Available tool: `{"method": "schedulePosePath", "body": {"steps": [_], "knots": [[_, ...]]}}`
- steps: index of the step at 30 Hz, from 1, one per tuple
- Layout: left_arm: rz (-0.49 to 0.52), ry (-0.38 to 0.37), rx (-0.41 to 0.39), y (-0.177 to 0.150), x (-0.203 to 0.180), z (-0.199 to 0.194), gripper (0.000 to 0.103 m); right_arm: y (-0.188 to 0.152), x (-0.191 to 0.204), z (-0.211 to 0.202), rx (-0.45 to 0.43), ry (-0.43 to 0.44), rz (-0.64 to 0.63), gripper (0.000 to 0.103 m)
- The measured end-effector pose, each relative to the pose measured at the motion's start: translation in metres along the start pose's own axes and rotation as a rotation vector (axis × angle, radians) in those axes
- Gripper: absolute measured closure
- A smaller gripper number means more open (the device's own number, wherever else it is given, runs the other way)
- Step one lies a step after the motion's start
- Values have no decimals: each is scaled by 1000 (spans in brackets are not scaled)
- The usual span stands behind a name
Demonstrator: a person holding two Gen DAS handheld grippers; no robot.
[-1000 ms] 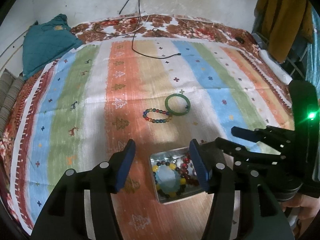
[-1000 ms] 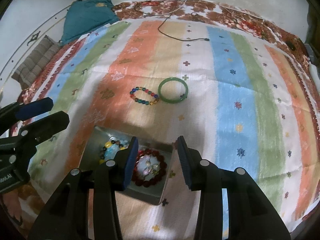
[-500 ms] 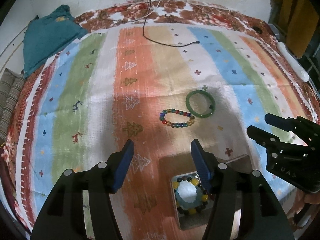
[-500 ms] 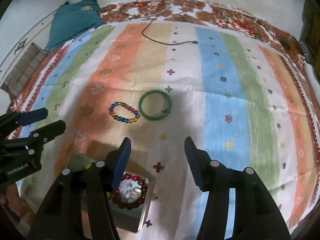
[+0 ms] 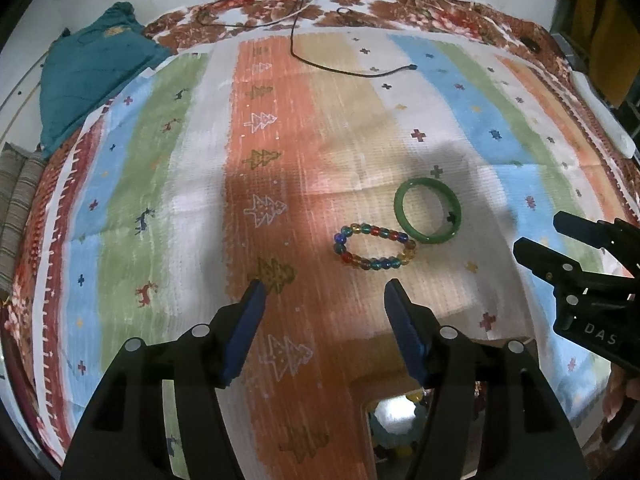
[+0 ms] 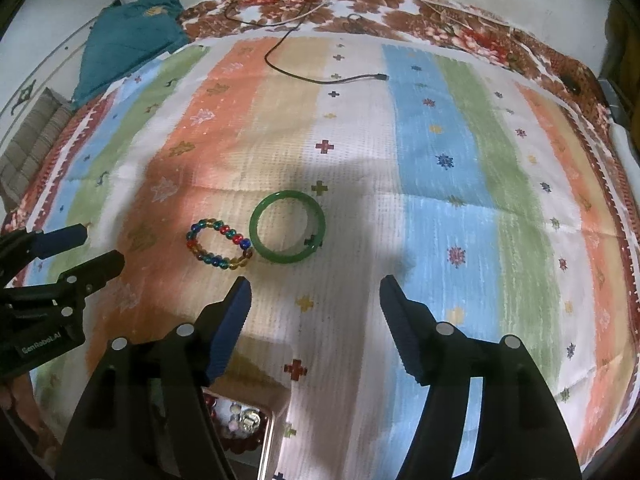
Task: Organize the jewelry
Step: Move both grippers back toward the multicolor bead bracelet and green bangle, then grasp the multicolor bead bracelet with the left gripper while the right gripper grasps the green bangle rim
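Note:
A green bangle (image 5: pixel 427 210) and a multicoloured bead bracelet (image 5: pixel 374 246) lie side by side on the striped cloth; both also show in the right wrist view, the bangle (image 6: pixel 287 232) and the beads (image 6: pixel 218 244). A metal tin (image 6: pixel 267 436) holding bead bracelets sits at the near edge, mostly hidden under the grippers; it also shows in the left wrist view (image 5: pixel 394 424). My left gripper (image 5: pixel 324 296) is open and empty, just short of the bead bracelet. My right gripper (image 6: pixel 314 292) is open and empty, just short of the bangle.
A black cable (image 5: pixel 352 68) lies across the far part of the cloth. A teal cushion (image 5: pixel 88 76) sits at the far left. A floral blanket (image 6: pixel 440 24) borders the far edge.
Both grippers have moved forward from above the tin toward the bracelets. The right jaws have opened wider. The tin has slid to the bottom of both views.

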State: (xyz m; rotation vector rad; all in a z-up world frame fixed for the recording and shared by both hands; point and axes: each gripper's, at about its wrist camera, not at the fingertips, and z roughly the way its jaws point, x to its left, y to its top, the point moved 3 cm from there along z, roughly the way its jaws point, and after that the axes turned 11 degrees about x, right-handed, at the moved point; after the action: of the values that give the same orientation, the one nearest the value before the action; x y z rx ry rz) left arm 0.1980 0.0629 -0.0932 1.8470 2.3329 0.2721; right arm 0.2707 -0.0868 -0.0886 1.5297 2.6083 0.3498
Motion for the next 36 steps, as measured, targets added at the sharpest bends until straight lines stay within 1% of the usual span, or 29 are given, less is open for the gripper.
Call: {"method": "schedulePosePath", "body": {"steps": [6,14,23,32,36], "knots": [[-4,7,33,10,4,17,40,8,0,14,20,-20,0,34],[8,23,44,22,4,34,40,22,-4,34,38,-34,9,34],[32,42,90,31,4,63,40,33,-7,62,90,-72,18,34],[41,31,116,38,3,78,40,43,-4,82,133,-81,9,34],[48,32,119,42,0,84,40,47,-4,87,136,-91,8,34]]}}
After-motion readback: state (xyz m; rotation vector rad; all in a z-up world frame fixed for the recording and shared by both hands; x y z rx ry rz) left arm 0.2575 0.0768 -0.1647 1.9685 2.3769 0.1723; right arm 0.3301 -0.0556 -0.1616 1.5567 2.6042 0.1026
